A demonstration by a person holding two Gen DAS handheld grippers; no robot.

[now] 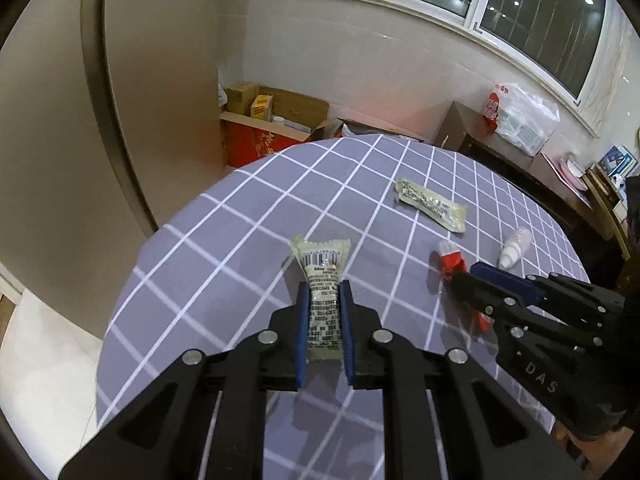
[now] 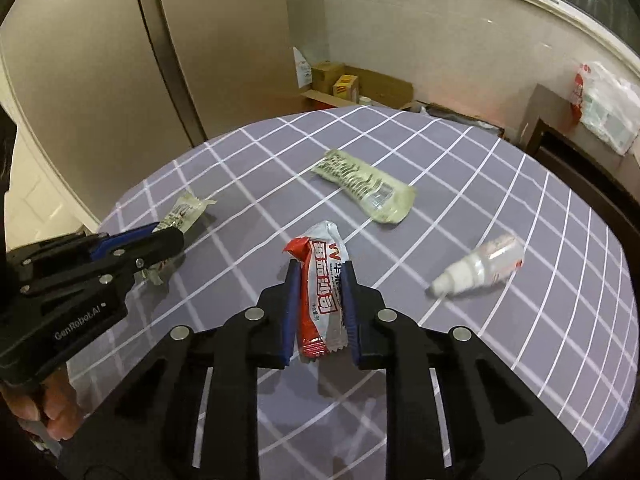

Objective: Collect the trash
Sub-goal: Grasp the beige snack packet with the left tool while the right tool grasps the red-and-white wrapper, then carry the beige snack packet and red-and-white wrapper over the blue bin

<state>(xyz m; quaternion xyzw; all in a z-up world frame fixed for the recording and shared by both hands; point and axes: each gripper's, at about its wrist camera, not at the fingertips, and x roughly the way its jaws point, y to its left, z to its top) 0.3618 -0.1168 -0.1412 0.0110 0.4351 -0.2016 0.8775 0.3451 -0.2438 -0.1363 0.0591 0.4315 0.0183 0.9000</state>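
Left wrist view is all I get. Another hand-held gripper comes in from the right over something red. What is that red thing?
Observer: A red and white wrapper with printed characters, pinched between the blue pads of the right hand-held gripper.
Operator: Mine grips a barcode wrapper. Can you see the person at all?
Observer: Yes. Fingers curl around the handle of the left hand-held gripper, at the lower left of the right wrist view.
Operator: And the far wrapper, is it all printed?
Observer: No. The near end of the far wrapper looks see-through.
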